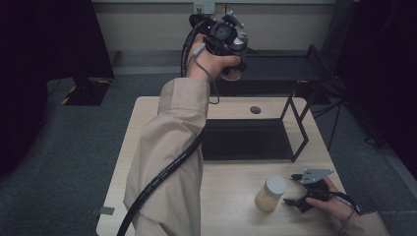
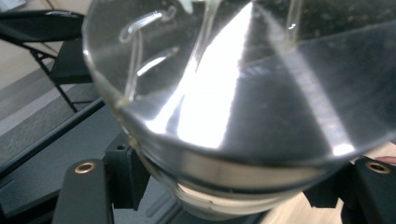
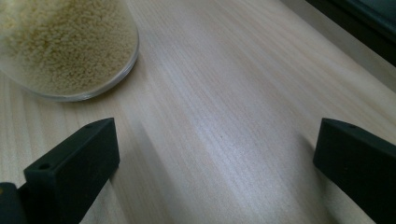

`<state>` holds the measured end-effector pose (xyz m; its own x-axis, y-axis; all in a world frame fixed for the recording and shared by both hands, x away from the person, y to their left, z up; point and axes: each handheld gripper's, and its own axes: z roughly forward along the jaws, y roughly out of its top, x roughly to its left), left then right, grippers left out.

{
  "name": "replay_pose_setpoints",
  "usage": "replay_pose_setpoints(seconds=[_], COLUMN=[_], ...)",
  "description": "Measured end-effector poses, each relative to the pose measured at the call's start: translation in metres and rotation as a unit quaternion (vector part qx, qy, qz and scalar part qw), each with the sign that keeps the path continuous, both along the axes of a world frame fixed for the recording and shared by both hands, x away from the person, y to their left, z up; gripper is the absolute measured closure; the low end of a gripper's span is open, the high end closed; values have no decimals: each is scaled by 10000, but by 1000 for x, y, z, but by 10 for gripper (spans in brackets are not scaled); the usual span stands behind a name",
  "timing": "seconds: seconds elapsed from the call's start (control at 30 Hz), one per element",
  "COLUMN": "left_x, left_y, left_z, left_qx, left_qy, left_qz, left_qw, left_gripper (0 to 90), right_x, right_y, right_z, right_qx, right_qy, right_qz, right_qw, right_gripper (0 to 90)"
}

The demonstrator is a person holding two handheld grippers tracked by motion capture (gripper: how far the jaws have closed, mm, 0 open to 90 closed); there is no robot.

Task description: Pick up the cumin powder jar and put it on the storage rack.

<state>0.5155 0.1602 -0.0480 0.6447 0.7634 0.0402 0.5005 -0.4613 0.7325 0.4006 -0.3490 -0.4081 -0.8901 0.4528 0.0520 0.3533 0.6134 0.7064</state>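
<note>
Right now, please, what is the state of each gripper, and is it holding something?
Left gripper: closed on a clear glass jar, lifted above the table's far end.
Right gripper: open, holding nothing, beside the jar of yellow grains.

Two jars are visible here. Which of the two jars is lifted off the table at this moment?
The jar clamped in the left gripper, raised beyond the table's far edge. The other jar, filled with yellowish grains, stands on the table beside the open right gripper.

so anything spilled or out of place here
No spill shows. The jar of grains stands upright on the table, beside the open right gripper, not touching it. The one oddity: the left gripper holds a second jar high, beyond the table's far edge, with its metal lid toward the camera.
</note>
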Motion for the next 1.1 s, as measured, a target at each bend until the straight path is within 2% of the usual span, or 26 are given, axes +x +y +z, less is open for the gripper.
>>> replay_pose_setpoints(seconds=[0.13, 0.4, 0.5, 0.73, 1.1], left_x=[7, 17, 17, 19, 21], left_y=[-5, -8, -10, -7, -9], left_z=[-3, -11, -15, -20, -24], left_qx=[80, 96, 200, 106, 8], left_qy=[-3, 1, -17, 10, -4], left_qz=[129, 324, 399, 522, 519], left_qw=[9999, 9994, 9990, 9986, 9987], left_gripper=[310, 310, 310, 310, 309], right_x=[0, 0, 0, 0, 0], right_y=[0, 0, 0, 0, 0], right_z=[0, 0, 0, 0, 0], right_qx=[0, 0, 1, 0, 0], right_qy=[1, -13, -14, -14, -14], right_qz=[-1, 12, 12, 12, 11], right_qw=[10000, 10000, 10000, 10000, 10000], right_gripper=[0, 0, 0, 0, 0])
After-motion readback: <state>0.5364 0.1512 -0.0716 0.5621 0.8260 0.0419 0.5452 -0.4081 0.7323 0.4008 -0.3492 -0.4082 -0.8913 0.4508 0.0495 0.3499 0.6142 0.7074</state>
